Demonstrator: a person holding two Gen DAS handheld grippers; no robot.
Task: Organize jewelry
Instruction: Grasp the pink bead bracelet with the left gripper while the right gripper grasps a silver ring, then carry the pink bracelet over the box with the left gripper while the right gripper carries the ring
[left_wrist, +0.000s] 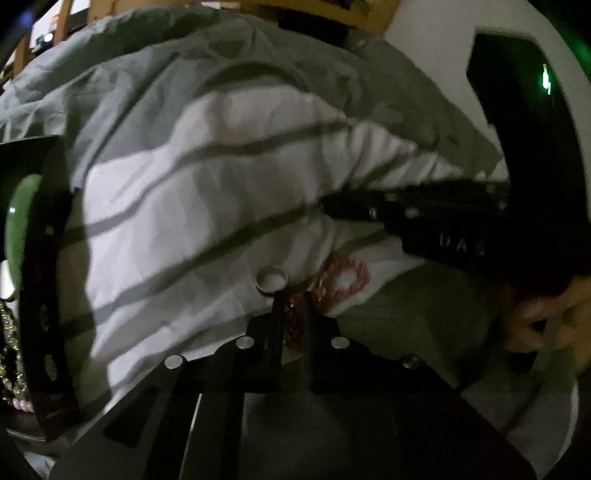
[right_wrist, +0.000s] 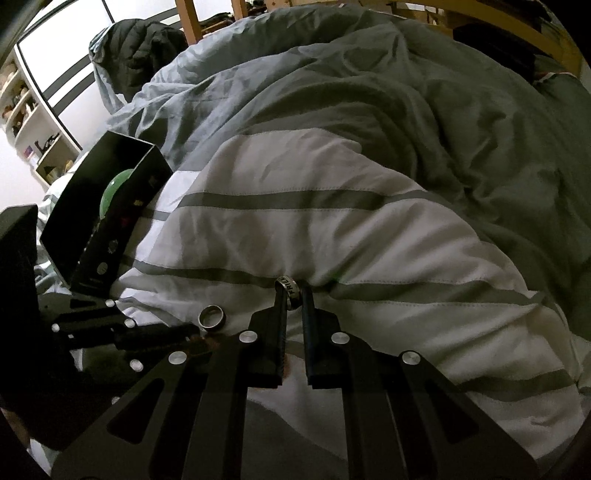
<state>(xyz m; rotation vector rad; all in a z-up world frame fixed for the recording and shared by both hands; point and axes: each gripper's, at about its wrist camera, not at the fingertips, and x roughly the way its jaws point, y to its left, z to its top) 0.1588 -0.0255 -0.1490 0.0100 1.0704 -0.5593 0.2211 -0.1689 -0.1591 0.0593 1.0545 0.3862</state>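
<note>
My left gripper (left_wrist: 293, 297) is shut on a red beaded piece (left_wrist: 293, 325) low on the striped duvet (left_wrist: 192, 206). A red and white beaded loop (left_wrist: 341, 282) lies just right of its tips; I cannot tell whether the two are joined. A plain silver ring (left_wrist: 272, 279) rests just left of them. In the right wrist view my right gripper (right_wrist: 293, 295) is shut on a dark ring with lettering (right_wrist: 293, 287), held upright just above the duvet. The silver ring (right_wrist: 211, 316) lies to its left, near the left gripper (right_wrist: 195, 334).
An open black jewelry box (right_wrist: 92, 229) stands at the left on the bed, holding a green bangle (right_wrist: 116, 188); chains (left_wrist: 11, 347) and pink beads show in it. The right gripper's body (left_wrist: 424, 218) and a hand (left_wrist: 546, 317) fill the right side. Rumpled grey bedding (right_wrist: 369, 92) rises behind.
</note>
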